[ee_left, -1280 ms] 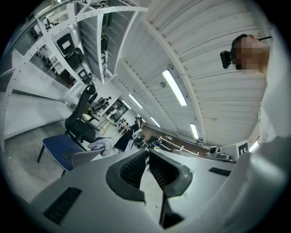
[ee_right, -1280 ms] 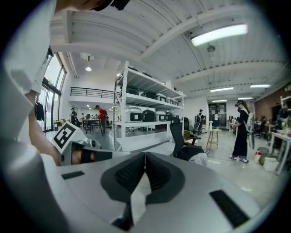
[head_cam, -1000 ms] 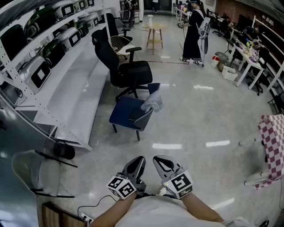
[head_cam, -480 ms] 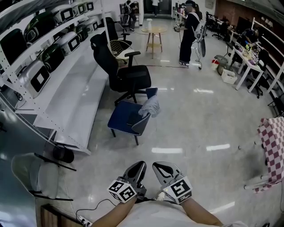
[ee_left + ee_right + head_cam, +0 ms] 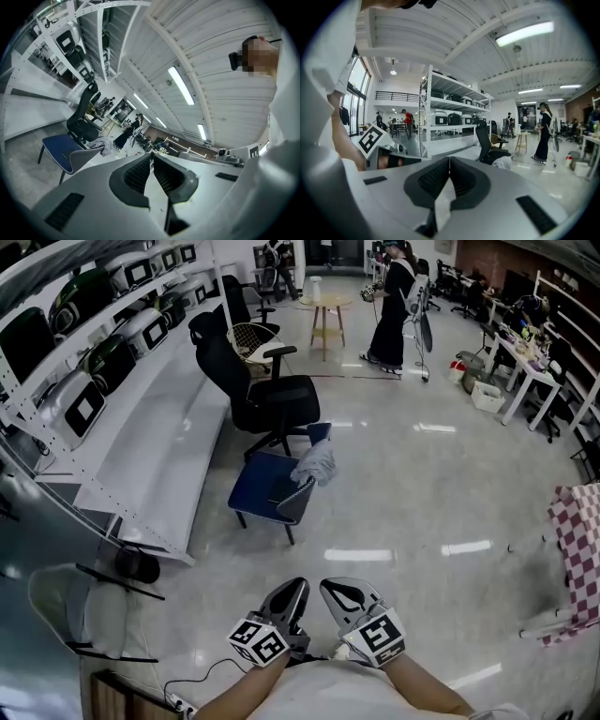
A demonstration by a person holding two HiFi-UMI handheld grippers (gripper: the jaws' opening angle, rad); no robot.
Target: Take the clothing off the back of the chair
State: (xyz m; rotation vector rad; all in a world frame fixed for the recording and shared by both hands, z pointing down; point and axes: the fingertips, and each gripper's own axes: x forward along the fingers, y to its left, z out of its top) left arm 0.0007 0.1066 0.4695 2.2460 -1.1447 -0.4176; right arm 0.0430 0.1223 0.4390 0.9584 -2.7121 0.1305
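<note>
The left gripper (image 5: 292, 589) and the right gripper (image 5: 334, 589) sit side by side, low in the head view, close to the person's body, with the marker cubes nearest the camera. In each gripper's own view the two dark ribbed jaws meet at their tips with nothing between them, so both are closed and empty. The clothing (image 5: 314, 463), a crumpled pale grey garment, is draped over the top of the back of a blue chair (image 5: 262, 486). That chair stands on the glossy floor (image 5: 422, 512), well apart from the grippers and ahead of them. Just behind it is a black office chair (image 5: 267, 395), and a long white shelving unit (image 5: 141, 427) loaded with appliances runs along the left side. Farther down the room a person in dark clothes (image 5: 389, 306) stands near a small round wooden table (image 5: 324, 306). A red-and-white checked cloth (image 5: 581, 549) hangs at the right edge of the head view.
</note>
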